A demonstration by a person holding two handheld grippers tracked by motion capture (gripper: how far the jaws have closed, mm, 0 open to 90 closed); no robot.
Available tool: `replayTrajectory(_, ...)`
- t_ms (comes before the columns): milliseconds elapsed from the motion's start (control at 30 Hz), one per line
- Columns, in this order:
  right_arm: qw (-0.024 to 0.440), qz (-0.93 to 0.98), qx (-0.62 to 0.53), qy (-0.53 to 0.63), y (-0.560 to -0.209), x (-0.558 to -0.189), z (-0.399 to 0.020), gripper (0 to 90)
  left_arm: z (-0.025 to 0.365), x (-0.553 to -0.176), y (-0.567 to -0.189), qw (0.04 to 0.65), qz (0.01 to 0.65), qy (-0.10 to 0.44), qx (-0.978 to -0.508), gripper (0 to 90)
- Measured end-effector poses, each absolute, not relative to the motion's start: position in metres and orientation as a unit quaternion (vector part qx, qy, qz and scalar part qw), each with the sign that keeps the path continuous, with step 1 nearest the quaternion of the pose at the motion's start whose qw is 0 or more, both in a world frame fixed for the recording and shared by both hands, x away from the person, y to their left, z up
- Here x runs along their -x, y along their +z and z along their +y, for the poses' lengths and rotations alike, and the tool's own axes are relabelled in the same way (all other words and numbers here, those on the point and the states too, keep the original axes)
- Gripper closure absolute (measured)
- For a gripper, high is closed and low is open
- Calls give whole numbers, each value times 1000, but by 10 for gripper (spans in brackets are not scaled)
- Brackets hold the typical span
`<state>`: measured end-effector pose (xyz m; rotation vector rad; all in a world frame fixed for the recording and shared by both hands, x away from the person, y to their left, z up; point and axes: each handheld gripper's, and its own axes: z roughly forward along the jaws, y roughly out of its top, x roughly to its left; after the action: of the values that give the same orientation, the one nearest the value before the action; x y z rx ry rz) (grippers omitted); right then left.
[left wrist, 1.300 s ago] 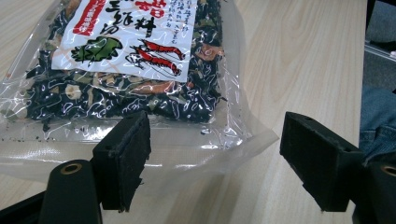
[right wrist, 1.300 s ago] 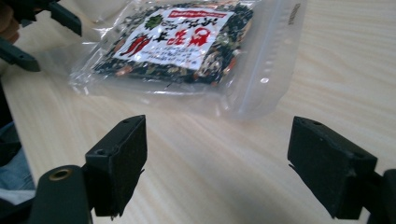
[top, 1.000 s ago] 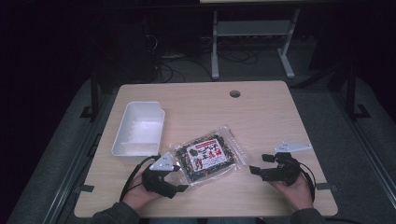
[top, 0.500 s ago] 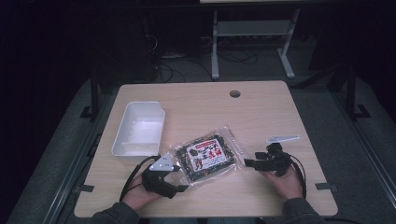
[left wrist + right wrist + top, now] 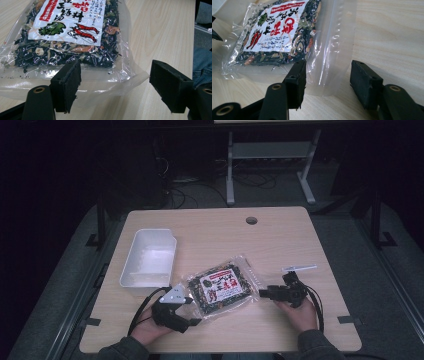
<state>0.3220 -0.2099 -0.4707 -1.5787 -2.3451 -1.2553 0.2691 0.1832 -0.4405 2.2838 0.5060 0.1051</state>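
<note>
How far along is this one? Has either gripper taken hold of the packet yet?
Not yet. Both the left gripper and the right gripper are open with a clear edge of the seaweed packet between their jaws. The packet lies flat on the table; the white tray looks empty.

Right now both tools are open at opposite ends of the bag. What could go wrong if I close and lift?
1. The right tool straddles only the packet's clear empty edge strip; that slick film may slip out.
2. The left tool sits at the clear sealed corner, so it could pinch thin film and tear it.
3. Lifting by its ends, the packet may sag and brush the white tray.
</note>
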Motion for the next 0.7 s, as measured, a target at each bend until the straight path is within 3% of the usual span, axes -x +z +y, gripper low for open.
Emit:
replayTrajectory(367,40,-744,520,-418,-476,-325,-213,651,183,-269,-440,392,200,41,-897,247)
replayTrajectory(500,44,-740,520,-425,-476,-325,-214,745,183,-269,-440,392,200,42,-897,246)
replayTrajectory(600,47,-734,519,-436,-475,-324,-216,878,183,-269,-440,392,201,41,-897,246)
replayTrajectory(700,47,-734,517,-438,-474,-324,-217,894,184,-269,-440,393,201,41,-896,246)
